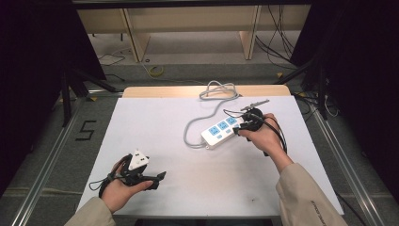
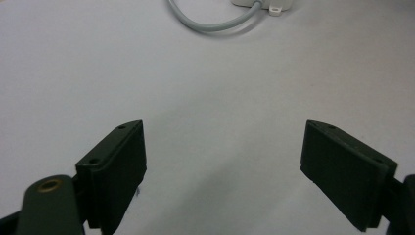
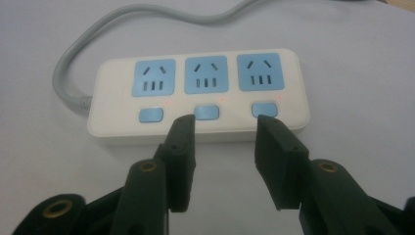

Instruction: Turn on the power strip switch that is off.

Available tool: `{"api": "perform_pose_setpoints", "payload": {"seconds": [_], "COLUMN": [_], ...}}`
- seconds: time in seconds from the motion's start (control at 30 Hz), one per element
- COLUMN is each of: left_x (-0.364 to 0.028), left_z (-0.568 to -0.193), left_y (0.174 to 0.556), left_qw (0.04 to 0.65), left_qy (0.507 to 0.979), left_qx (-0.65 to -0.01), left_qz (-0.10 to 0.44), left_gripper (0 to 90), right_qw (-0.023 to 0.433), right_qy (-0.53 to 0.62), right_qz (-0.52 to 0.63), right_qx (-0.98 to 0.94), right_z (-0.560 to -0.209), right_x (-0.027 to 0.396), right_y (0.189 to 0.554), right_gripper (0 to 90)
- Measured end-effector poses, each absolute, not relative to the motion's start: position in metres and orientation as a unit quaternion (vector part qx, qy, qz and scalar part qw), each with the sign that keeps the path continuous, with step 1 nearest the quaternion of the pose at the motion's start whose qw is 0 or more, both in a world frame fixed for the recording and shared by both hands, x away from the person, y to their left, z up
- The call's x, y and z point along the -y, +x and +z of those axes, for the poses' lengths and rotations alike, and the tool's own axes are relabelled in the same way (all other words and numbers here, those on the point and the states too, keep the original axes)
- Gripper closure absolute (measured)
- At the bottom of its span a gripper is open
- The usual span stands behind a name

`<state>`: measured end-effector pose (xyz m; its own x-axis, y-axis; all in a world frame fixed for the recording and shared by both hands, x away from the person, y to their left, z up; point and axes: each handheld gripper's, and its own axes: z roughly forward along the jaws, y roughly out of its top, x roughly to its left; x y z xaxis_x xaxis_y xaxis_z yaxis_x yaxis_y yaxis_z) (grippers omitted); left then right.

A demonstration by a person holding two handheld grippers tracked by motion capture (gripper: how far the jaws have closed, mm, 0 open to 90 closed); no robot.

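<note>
A white power strip (image 3: 195, 93) with three blue sockets and three blue switches lies right of the table's middle (image 1: 219, 129). Its grey cable (image 1: 195, 123) loops off toward the far edge. My right gripper (image 3: 224, 125) is open by a moderate gap. Its tips rest at the strip's front edge, below the middle and right switches, and nothing is clamped between them. In the high view the right gripper (image 1: 236, 130) meets the strip's right end. My left gripper (image 1: 159, 180) sits low at the front left. Its jaws stand wide open (image 2: 222, 161) over bare tabletop.
The white table (image 1: 155, 122) has a wooden strip along its far edge. A thin grey rod (image 1: 254, 104) lies just beyond the right hand. The grey cable's coil (image 1: 218, 89) hangs at the far edge. Metal rails (image 1: 47, 160) flank the table, and loose cables lie on the floor.
</note>
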<state>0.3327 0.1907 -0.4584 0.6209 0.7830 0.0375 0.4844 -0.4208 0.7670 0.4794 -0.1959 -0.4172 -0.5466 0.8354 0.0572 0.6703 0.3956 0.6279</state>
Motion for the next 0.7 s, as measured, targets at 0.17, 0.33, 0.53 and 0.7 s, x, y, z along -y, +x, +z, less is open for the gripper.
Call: {"api": "perform_pose_setpoints", "payload": {"seconds": [0.17, 0.33, 0.53, 0.7], "left_x": [-0.191, -0.191, -0.191, -0.191], "left_z": [-0.459, -0.459, -0.459, -0.459], "left_y": [0.333, 0.333, 0.333, 0.333], "left_qw": [0.373, 0.373, 0.373, 0.373], "left_qy": [0.818, 0.819, 0.818, 0.818], "left_qx": [-0.389, -0.389, -0.390, -0.390], "left_qz": [0.200, 0.199, 0.199, 0.199], "left_gripper": [16.8, 16.8, 16.8, 16.8], "right_qw": [0.137, 0.141, 0.147, 0.152], "right_qy": [0.457, 0.453, 0.448, 0.441], "right_qz": [0.316, 0.329, 0.334, 0.350], "right_qx": [-0.820, -0.817, -0.817, -0.813], "right_z": [-0.416, -0.414, -0.415, -0.413], "right_x": [0.201, 0.206, 0.213, 0.220], "right_y": [0.473, 0.464, 0.454, 0.442], "right_gripper": [55.0, 51.7, 47.3, 42.6]}}
